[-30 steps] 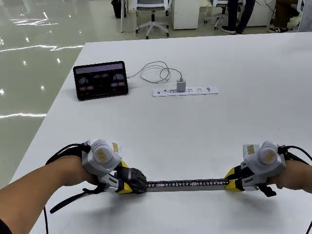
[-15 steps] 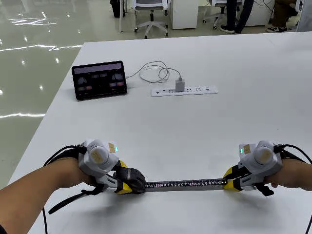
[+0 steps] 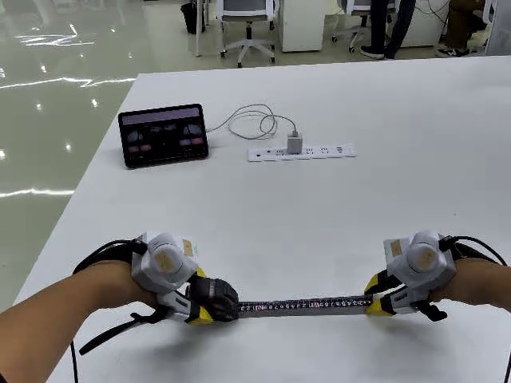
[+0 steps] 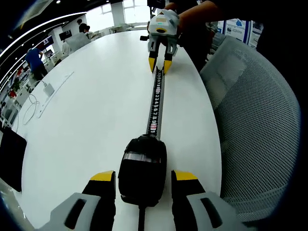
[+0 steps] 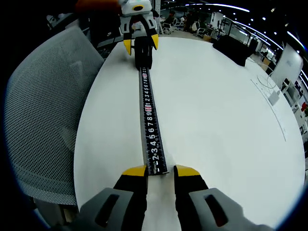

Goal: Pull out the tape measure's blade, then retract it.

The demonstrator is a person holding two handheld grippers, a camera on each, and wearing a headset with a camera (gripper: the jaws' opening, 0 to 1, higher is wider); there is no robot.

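Well apart from the tablet, the left gripper clamps the tape measure; the right gripper pinches the tip of its drawn-out blade. Keep it straight, ease back slowly.

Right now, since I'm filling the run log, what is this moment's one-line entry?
left tongs: shut on tape measure | right tongs: shut on blade | blade: drawn out, spanning both tongs

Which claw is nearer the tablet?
Left. The left claw, gripping the tape measure case, is almost directly in front of the tablet; the right claw, holding the blade, is far to the right.
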